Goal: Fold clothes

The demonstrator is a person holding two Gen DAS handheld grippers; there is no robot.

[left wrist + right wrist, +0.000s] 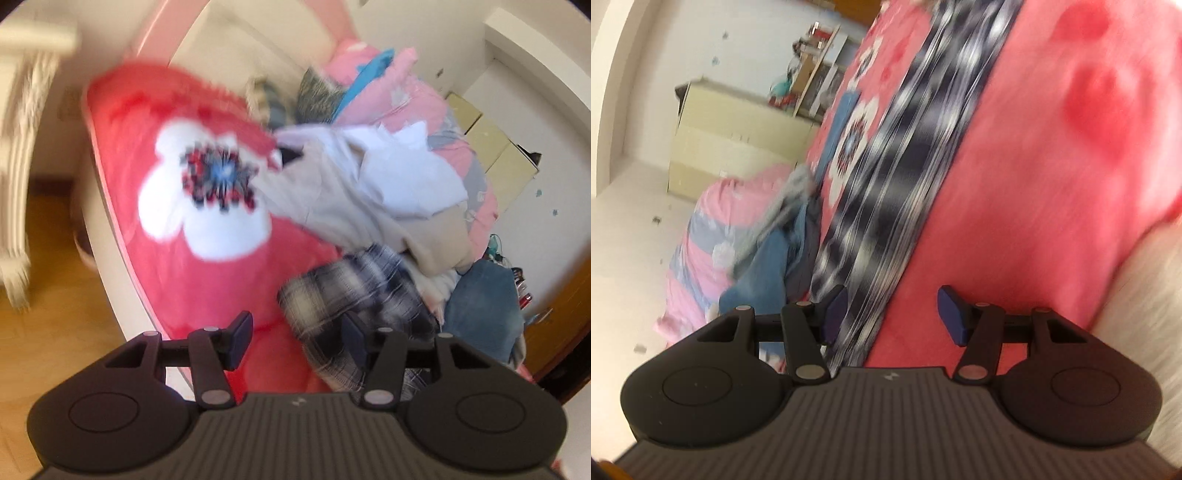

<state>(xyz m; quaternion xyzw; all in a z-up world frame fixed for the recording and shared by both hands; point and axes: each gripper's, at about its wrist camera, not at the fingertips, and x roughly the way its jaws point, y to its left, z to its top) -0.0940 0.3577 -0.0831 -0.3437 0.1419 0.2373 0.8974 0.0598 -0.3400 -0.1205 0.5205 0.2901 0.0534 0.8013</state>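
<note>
A black-and-white plaid garment (354, 288) lies on the red flowered blanket (177, 280) of a bed, just ahead of my left gripper (297, 339). That gripper is open; its right finger (354, 338) overlaps the plaid cloth's edge in the picture, and nothing is pinched. In the right wrist view the same plaid garment (905, 147) runs as a long strip across the blanket (1034, 184). My right gripper (894, 314) is open above it, with the strip's edge passing by its left finger (836, 314). Both views are blurred.
A heap of clothes sits beyond the plaid one: a beige garment (351, 206), a white one (406, 177) and blue jeans (484, 306). A pink quilt (701, 240) and cream cabinets (731, 133) stand along the wall. Wooden floor (44, 350) lies left of the bed.
</note>
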